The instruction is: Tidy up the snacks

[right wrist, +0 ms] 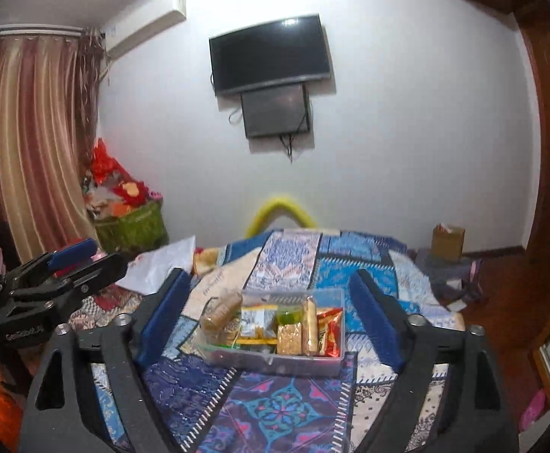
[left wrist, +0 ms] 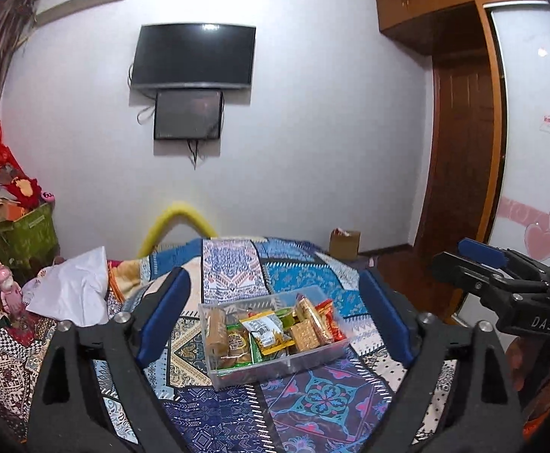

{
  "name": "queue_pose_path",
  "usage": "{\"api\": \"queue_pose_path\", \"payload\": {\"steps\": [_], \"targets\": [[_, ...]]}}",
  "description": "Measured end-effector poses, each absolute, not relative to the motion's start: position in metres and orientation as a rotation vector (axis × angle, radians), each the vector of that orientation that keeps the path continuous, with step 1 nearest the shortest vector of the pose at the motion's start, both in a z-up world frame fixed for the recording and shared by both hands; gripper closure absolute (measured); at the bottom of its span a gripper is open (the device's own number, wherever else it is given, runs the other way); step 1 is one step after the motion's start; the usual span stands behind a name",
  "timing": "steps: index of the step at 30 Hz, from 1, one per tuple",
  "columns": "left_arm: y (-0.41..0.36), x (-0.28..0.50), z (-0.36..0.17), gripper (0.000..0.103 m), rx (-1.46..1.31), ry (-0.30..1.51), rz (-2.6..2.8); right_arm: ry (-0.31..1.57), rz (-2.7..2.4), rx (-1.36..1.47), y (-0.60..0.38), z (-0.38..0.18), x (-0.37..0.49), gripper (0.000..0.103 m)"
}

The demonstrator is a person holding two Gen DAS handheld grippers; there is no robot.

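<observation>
Clear box point(left wrist: 275, 368) w/ snack packs point(left wrist: 271, 334) sits on patterned bedspread point(left wrist: 233, 264). Left gripper point(left wrist: 275, 315) & right gripper point(right wrist: 269, 317): both released, nothing held, above bed.

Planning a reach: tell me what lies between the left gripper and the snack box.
Only bare patterned bedspread separates the open left gripper from the snack box, seen in the left wrist view.

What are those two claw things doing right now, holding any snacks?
Left gripper: open, holding nothing; the snack box sits on the bed beyond it.
Right gripper: open, holding nothing.
</observation>
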State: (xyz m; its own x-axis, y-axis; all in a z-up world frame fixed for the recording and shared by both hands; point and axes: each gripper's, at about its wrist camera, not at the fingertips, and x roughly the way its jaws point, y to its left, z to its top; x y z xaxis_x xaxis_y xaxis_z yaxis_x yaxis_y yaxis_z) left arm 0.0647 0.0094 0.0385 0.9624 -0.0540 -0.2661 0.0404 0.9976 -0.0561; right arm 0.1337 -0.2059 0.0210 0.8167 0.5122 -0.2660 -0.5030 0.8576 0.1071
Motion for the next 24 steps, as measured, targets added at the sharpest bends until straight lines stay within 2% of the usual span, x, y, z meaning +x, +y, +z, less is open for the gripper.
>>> {"api": "queue_pose_path", "payload": {"steps": [4, 24], "targets": [[0.008, 0.049, 0.040, 0.002, -0.051, 0.235, -0.040, 0.241, 0.515, -0.004, -0.204, 0.021, 0.119, 0.000], [0.006, 0.044, 0.033, 0.001, -0.066, 0.249, -0.028, 0.236, 0.502, 0.005, -0.212, 0.015, 0.104, 0.000]]}}
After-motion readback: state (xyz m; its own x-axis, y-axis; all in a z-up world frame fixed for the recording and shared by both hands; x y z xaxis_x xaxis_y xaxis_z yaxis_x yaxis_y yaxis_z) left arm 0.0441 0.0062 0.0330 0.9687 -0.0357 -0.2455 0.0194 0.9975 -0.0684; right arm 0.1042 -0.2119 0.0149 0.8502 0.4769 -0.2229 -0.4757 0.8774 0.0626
